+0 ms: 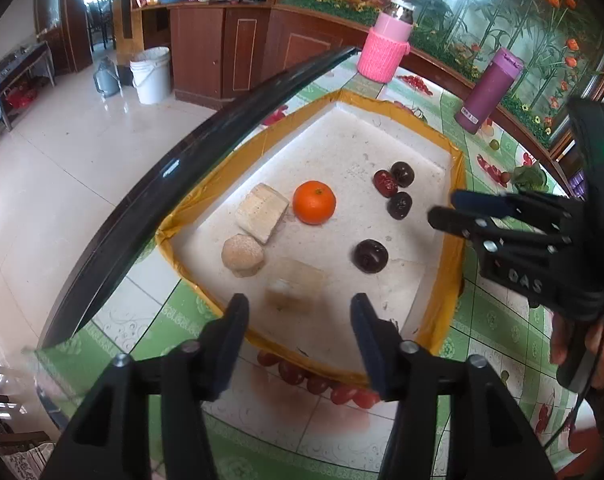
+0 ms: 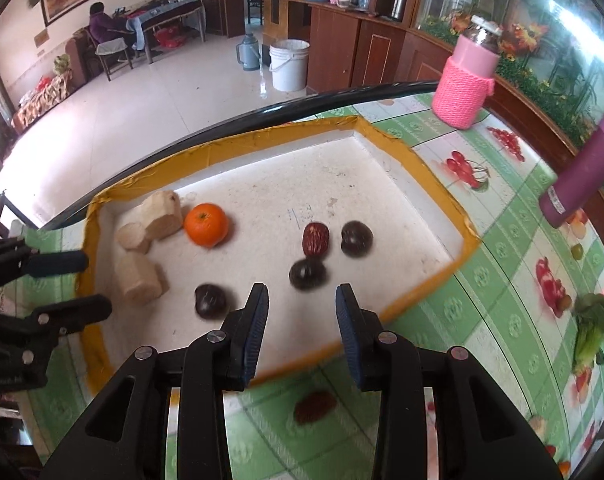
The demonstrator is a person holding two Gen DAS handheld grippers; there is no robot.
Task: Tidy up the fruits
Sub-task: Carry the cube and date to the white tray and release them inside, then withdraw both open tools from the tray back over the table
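A shallow white tray with an orange rim holds an orange, a red date, three dark round fruits and three pale sugarcane chunks. My left gripper is open and empty over the tray's near edge, above one chunk. My right gripper is open and empty over the tray's near side, close to a dark fruit. Each gripper shows in the other's view.
A pink knit-sleeved jar and a purple bottle stand on the green fruit-print tablecloth beyond the tray. A leafy green lies at the right. The table's dark curved edge runs left of the tray.
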